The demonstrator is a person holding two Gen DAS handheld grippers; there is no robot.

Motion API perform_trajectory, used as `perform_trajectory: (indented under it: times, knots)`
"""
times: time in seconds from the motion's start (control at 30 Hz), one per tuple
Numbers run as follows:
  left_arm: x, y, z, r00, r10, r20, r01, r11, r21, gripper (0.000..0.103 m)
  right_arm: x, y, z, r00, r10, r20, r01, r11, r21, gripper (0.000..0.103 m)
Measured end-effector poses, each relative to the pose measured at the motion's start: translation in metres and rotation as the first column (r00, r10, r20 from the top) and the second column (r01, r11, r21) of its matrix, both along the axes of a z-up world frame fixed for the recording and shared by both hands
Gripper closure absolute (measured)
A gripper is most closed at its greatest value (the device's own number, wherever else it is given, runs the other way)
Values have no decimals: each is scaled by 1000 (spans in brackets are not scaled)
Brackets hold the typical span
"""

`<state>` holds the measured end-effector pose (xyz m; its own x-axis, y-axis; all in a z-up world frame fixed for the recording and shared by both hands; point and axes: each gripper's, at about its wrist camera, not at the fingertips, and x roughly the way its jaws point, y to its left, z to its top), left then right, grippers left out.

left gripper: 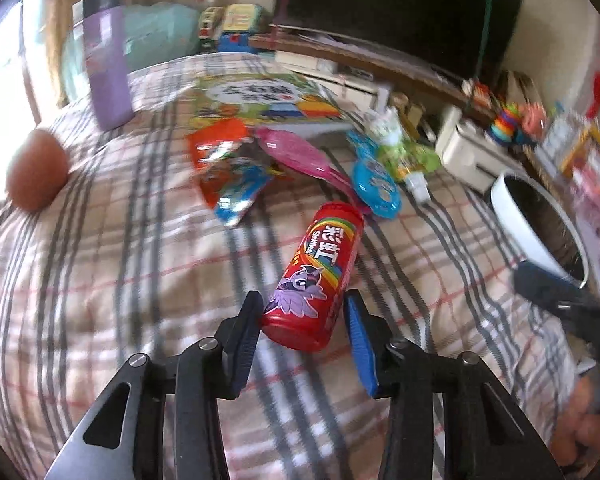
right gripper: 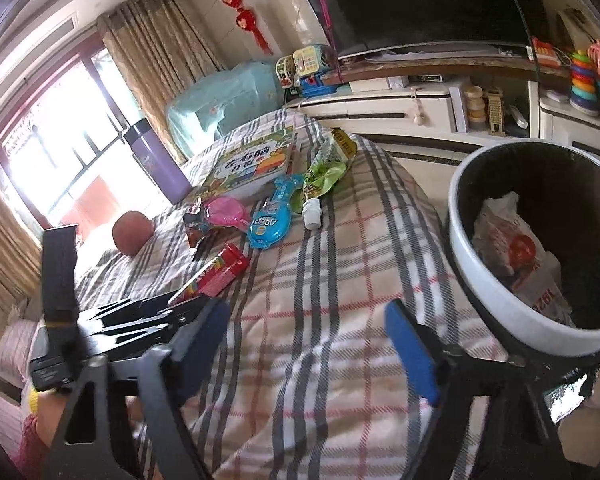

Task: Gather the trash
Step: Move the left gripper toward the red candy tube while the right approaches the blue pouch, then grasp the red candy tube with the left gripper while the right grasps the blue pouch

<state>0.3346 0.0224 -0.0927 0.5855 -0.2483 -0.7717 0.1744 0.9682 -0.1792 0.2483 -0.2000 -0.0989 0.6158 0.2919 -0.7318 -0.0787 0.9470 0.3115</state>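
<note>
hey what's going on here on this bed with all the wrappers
A person with a gripper in each hand is clearing trash off the plaid bedspread. The left gripper has its fingers either side of a red cylindrical candy tube lying on the cover; a firm grip isn't clear. The right gripper is open and empty beside the white-rimmed trash bin, which already holds a crumpled bag. Several colourful wrappers remain.

Left wrist view: close above the plaid bedcover [left gripper: 120,264], angled down toward the television [left gripper: 400,4]. Right wrist view: higher, further back, beside the bin [right gripper: 496,280], same heading. Both share bedcover, television, bin.
</note>
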Motion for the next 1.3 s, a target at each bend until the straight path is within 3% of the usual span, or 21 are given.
perform_trajectory:
  times: [0.1, 0.3, 0.53, 0.7, 0.97, 1.1, 1.2, 1.3]
  knots:
    - [-11, 23, 3, 999, 53, 10, -52, 998, -40, 64, 12, 10, -6, 1000, 21, -20, -21, 1000, -7, 46]
    - [-28, 65, -5, 988, 155, -5, -155, 983, -102, 64, 36, 37, -15, 996, 83, -44, -84, 996, -15, 52]
    - [-31, 67, -22, 989, 147, -1, -146, 984, -102, 63, 76, 60, -20, 995, 83, -49, -85, 996, -35, 52]
    - [-28, 71, -26, 991, 132, -4, -131, 982, -135, 63, 97, 81, -18, 992, 129, -2, -128, 982, -142, 51]
    - [-26, 77, -29, 992, 126, -5, -125, 976, -176, 64, 138, 84, -48, 990, 91, -108, -106, 984, -141, 51]
    - [-26, 75, -28, 992, 127, -3, -126, 978, -165, 64, 136, 90, -50, 987, 110, -117, -130, 976, -174, 59]
    - [-26, 73, -28, 992, 126, -1, -124, 980, -152, 64, 126, 93, -49, 984, 132, -120, -153, 970, -190, 60]
    - [-27, 68, -26, 993, 119, 3, -118, 985, -123, 65, 109, 90, -47, 980, 149, -134, -169, 974, -152, 60]
